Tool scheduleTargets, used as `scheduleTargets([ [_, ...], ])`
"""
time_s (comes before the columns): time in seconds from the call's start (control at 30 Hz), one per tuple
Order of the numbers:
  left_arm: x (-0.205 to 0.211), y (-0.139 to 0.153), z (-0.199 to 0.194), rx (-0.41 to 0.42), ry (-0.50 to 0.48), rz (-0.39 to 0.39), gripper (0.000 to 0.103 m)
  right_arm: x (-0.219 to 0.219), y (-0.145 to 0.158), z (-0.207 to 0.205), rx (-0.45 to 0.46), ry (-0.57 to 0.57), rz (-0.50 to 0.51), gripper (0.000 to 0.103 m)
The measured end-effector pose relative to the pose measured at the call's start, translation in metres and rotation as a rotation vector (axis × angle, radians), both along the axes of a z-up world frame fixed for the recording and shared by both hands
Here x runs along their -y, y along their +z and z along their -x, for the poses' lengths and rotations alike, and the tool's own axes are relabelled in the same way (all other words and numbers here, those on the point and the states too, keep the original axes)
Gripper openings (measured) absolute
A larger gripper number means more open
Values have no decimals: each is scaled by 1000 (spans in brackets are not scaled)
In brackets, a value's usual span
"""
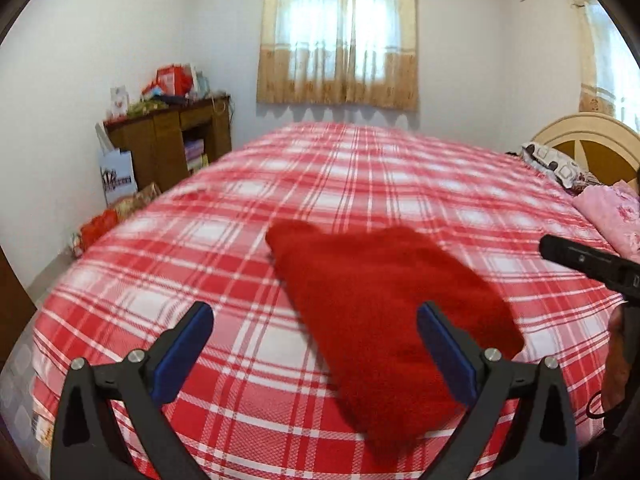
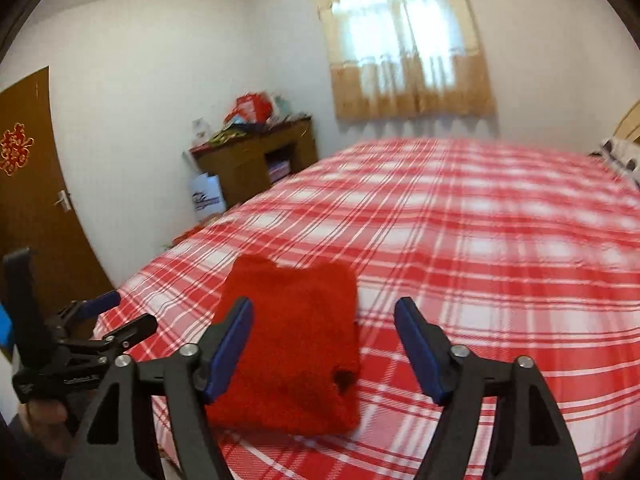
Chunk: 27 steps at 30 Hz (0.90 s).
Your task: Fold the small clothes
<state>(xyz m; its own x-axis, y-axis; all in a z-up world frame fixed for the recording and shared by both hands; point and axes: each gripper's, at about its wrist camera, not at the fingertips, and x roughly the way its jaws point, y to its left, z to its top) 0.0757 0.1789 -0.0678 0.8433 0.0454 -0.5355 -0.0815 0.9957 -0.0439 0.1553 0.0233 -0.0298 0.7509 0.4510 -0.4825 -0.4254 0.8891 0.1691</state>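
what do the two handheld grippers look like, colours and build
Both match: the left gripper and right gripper have black plastic linkage arms with silver pivot bolts, ending in flat blue-padded fingers. A thin black cable loops near the right one's body.

A big bed (image 1: 360, 184) fills the room. A red and white checked sheet (image 2: 500, 240) covers the whole top of it. A red fuzzy piece of clothing (image 1: 384, 304) lies flat on the sheet, folded into a thick pad, near the bed edge closest to the cameras. In the left wrist view it sits at about 5 o'clock from the middle of the bed. At about 3 o'clock, by the headboard (image 1: 588, 140), a white pillow with dark patterns (image 1: 556, 164) rests on the bed. Just in front of it lies a pink flowery blanket (image 1: 616, 212). The sheet looks smooth, and the rest of it is bare.
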Motion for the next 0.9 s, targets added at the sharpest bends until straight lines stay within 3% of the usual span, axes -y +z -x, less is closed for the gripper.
scheduleTargets([
  [0.37, 8, 23, 11, 75, -33, 2, 103, 6, 11, 13, 18, 13, -24, 75],
  [0.9, 8, 20, 11, 75, -34, 7, 103, 2, 9, 23, 15, 29, -19, 75],
])
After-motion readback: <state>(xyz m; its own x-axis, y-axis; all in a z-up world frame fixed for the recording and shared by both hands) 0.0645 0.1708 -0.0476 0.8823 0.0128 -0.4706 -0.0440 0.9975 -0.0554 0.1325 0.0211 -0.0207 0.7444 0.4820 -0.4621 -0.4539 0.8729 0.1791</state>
